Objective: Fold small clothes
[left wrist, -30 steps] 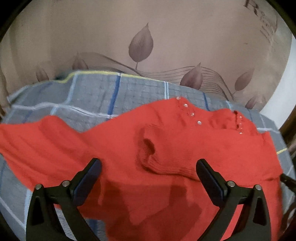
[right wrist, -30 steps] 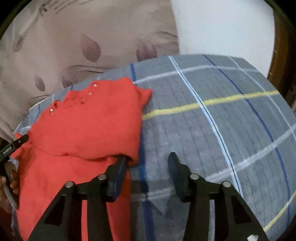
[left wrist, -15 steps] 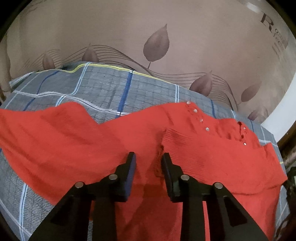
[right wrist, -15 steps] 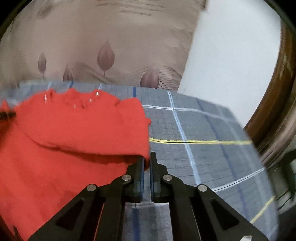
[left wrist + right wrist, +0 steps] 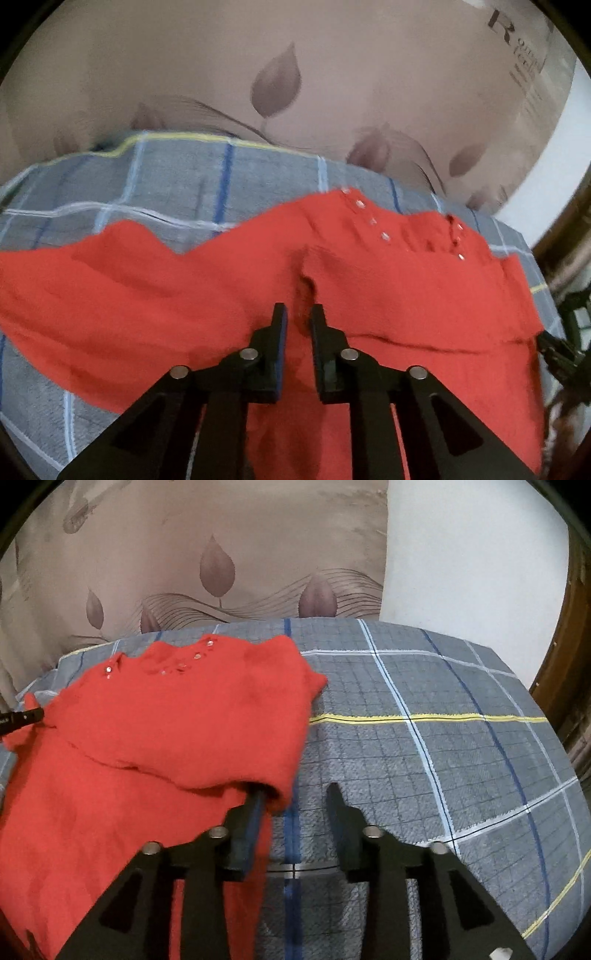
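The left hand-held gripper point(image 5: 298, 314) was closing on a fold of the red sweater point(image 5: 184, 295); the right hand-held gripper point(image 5: 295, 794) was opening, half-wide, the sweater's edge over its left finger.

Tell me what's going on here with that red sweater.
A person is folding a small red sweater on a grey plaid blanket, with a hand-held gripper in each hand. The left hand-held gripper is closing on a bunched fold of the knit near the sweater's middle. The right hand-held gripper is opening at the sweater's folded-over edge, with blanket showing between its jaws. The fold is under way, not finished.
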{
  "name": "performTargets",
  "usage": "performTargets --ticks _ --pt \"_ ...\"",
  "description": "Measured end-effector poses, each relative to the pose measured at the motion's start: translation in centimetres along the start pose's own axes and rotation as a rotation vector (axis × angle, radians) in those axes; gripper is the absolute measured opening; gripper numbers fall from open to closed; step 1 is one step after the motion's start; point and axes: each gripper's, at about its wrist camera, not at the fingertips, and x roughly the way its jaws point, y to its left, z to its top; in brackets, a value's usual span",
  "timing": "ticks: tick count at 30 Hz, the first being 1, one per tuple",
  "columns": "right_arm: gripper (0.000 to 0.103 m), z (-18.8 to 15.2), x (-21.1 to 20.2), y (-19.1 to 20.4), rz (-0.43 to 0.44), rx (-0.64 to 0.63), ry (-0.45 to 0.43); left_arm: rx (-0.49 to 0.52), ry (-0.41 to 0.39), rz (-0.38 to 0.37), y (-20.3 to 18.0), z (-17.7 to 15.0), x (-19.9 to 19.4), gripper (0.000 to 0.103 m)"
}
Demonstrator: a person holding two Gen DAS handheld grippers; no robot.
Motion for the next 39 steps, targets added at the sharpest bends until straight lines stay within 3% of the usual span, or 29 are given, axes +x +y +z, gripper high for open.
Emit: performTargets --ticks 2,4,6,8,10,11,12,20,22,25,28,31,32,34,35,36,39 --pt "0.05 -0.1 0.0 0.5 -0.004 -0.02 -0.014 0.007 0.046 0.024 -0.3 0.2 0.9 0.043" --pt "0.05 -0.1 -0.1 0.6 0.0 -0.026 -0.026 0.007 0.049 0.026 -0.5 0.3 1.2 0.048" --pt "0.053 -0.2 -0.3 0.3 0.011 -0.013 -0.032 -0.001 0.049 0.006 -0.8 0.3 1.4 0.06" --pt "0.053 -0.2 -0.2 0.0 0.023 -0.001 -0.032 -0.004 0.036 -0.022 -1.3 0.2 1.7 0.061" --pt "0.053 -0.2 -0.2 -0.2 0.028 0.006 -0.032 0.017 0.017 -0.005 -1.9 -0.1 1.9 0.051" --pt "0.053 -0.2 -0.2 -0.2 0.028 0.009 -0.032 0.031 0.01 0.02 -2.2 -0.2 1.9 0.01" --pt "0.053 -0.2 -0.2 -0.2 0.026 0.013 -0.032 0.042 0.015 0.035 -2.3 -0.2 2.0 0.005" --pt "0.078 -0.4 -1.2 -1.0 0.058 0.058 -0.077 -0.087 -0.1 0.047 0.1 0.1 -2.2 0.004" --pt "0.079 -0.5 -1.7 -1.3 0.085 0.071 -0.102 -0.095 -0.087 0.092 0.8 -0.3 -1.7 0.004" --pt "0.08 -0.6 -2.4 -2.5 0.163 0.119 -0.131 -0.102 -0.045 0.048 1.1 -1.2 -0.3 0.004" --pt "0.08 -0.4 -2.2 -3.9 0.226 0.195 -0.118 -0.051 -0.084 0.06 0.3 -1.8 -0.3 0.005" --pt "0.08 0.2 -1.5 -4.7 0.223 0.249 -0.1 -0.073 -0.091 0.038 0.7 -1.7 -0.4 0.005" --pt "0.075 0.4 -1.5 -4.6 0.215 0.248 -0.105 -0.082 -0.093 0.031 0.9 -1.7 -0.4 0.005" --pt "0.051 1.1 -1.2 -3.4 0.137 0.194 -0.109 -0.099 -0.093 0.016 1.3 -1.6 -0.4 0.005" --pt "0.03 1.3 -0.9 -2.5 0.091 0.155 -0.099 -0.101 -0.09 0.011 1.3 -1.6 -0.4 0.006" --pt "0.019 1.5 -0.3 -1.3 0.065 0.111 -0.079 -0.106 -0.091 0.008 1.4 -1.7 -0.4 0.006" --pt "0.016 0.8 2.1 1.9 0.021 -0.028 0.027 -0.144 -0.125 -0.005 2.0 -2.0 -1.6 0.008"
